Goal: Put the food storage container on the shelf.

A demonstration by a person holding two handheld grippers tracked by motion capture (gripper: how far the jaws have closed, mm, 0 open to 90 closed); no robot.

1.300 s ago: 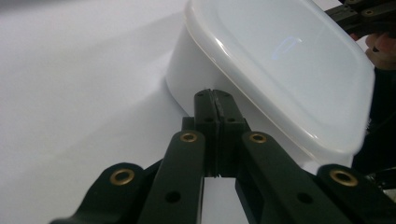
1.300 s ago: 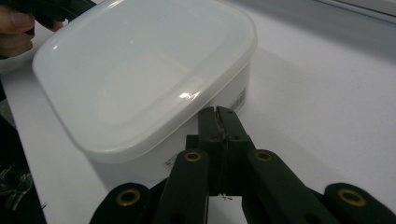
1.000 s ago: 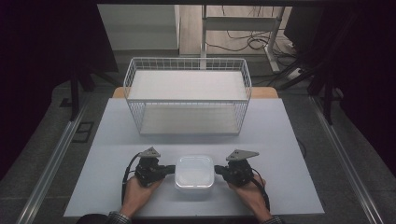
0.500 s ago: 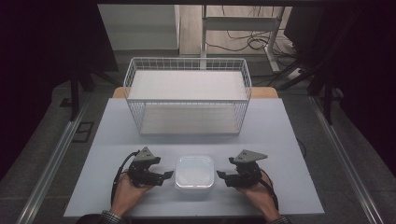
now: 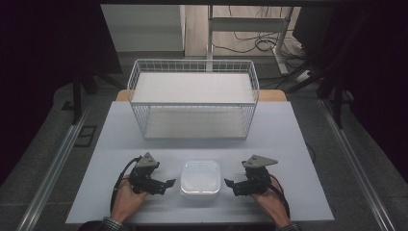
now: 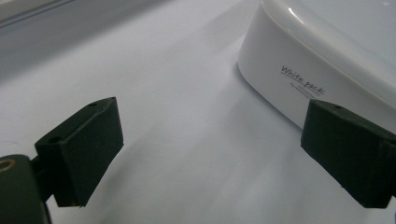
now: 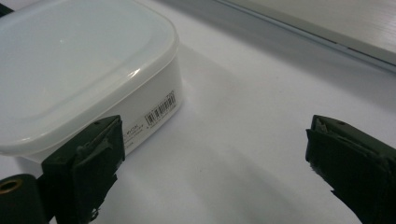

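A white lidded plastic box (image 5: 200,178) sits on the white table near the front edge, between my two grippers. My left gripper (image 5: 166,184) stands open just left of it, jaws pointing at the box with a small gap. My right gripper (image 5: 229,184) stands open just right of it, also apart from it. In the left gripper view the box (image 6: 322,56) fills the upper right, with "White pack" printed on its side, beyond the open jaws (image 6: 212,154). In the right gripper view the box (image 7: 79,70) lies at upper left, a barcode label on its side, next to the open jaws (image 7: 215,168).
A white wire basket (image 5: 192,98) with a white floor stands at the back middle of the table (image 5: 288,139). Bare tabletop lies on both sides of the grippers. Dark floor, metal rails and cables surround the table.
Both hands have drawn back outward and toward the front edge, away from the box's sides. The box has stayed in place.
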